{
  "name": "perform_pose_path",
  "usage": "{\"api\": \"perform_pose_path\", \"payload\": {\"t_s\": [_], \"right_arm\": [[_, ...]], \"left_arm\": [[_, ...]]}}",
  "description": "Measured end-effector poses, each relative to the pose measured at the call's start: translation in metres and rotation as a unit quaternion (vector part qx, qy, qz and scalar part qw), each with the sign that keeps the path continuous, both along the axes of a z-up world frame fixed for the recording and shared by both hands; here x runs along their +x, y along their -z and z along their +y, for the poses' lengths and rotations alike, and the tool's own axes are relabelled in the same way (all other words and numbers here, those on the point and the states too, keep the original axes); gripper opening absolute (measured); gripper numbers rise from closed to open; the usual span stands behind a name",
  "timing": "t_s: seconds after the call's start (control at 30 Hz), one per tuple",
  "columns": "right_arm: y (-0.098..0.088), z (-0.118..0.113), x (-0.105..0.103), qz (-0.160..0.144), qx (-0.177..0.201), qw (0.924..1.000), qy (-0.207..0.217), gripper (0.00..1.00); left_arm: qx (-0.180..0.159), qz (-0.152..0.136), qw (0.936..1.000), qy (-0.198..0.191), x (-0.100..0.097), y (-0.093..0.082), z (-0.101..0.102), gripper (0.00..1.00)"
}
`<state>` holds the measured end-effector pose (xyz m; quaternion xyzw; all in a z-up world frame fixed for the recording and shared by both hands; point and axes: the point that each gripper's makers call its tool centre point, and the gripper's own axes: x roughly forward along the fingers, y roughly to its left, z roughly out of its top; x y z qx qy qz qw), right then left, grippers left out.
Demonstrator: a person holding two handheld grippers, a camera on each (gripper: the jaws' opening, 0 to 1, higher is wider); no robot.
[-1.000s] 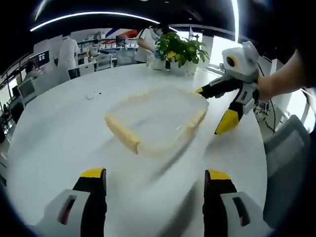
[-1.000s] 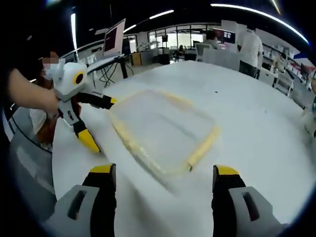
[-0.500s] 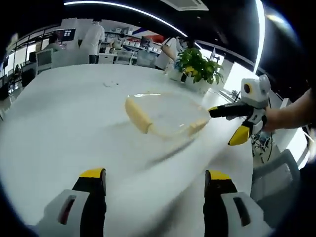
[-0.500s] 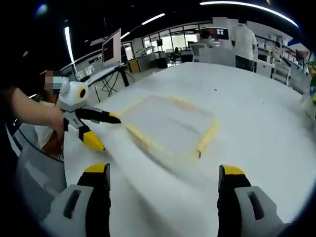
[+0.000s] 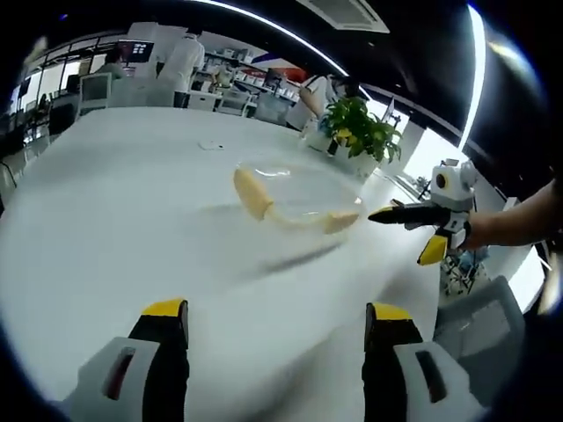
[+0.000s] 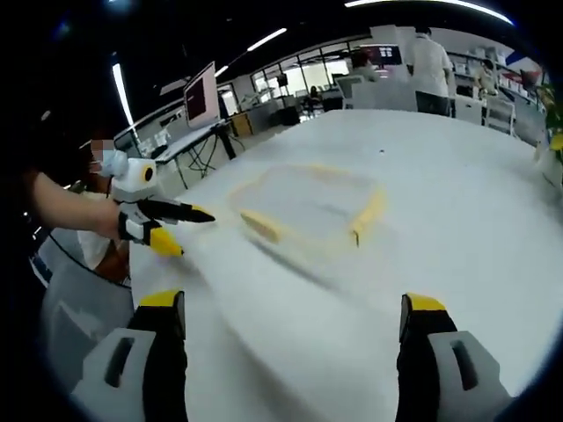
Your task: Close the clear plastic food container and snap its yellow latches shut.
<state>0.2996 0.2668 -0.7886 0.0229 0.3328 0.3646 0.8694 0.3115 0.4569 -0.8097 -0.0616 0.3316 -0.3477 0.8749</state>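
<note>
The clear plastic container (image 5: 297, 195) lies flat on the white table (image 5: 106, 229), with yellow latches (image 5: 253, 195) along its sides. It is blurred, so I cannot tell how the latches sit. My left gripper (image 5: 276, 312) is open, well short of the container, with nothing between its jaws. In the left gripper view the right gripper (image 5: 406, 233) hangs open just right of the container. In the right gripper view the container (image 6: 308, 204) is ahead of my open right gripper (image 6: 293, 303). The left gripper (image 6: 189, 233) is open off its left edge.
A potted plant (image 5: 359, 130) stands at the table's far side, and a small dark object (image 5: 211, 146) lies beyond the container. A grey chair (image 5: 479, 330) is at the table's edge. A monitor (image 6: 202, 92) stands on a desk behind. People stand in the background.
Both views have drawn back, so the container looks smaller and farther off. Both grippers have stayed open and hold nothing.
</note>
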Motion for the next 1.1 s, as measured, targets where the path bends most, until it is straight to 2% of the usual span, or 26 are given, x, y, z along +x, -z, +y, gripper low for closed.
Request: {"api": "perform_pose_path", "payload": {"t_s": [0.17,0.3,0.47,0.9,1.1], "right_arm": [[-0.009,-0.003,-0.010,0.000,0.011,0.9999,0.002,1.00],[-0.014,-0.010,-0.018,0.005,0.020,0.9997,0.010,1.00],[-0.019,-0.021,-0.029,0.007,0.031,0.9992,0.025,0.99],[-0.050,-0.038,-0.059,-0.006,0.071,0.9956,0.062,0.99],[-0.068,-0.039,-0.076,-0.009,0.116,0.9900,0.079,0.99]], "left_arm": [[-0.007,0.003,0.9999,-0.013,-0.006,-0.004,0.008,0.79],[-0.017,0.017,0.9991,-0.035,-0.016,-0.005,0.018,0.79],[-0.021,0.013,0.9984,-0.051,-0.028,-0.013,0.027,0.79],[-0.036,0.010,0.9954,-0.088,-0.058,-0.036,0.038,0.77],[-0.048,0.012,0.9940,-0.098,-0.075,-0.045,0.037,0.75]]}}
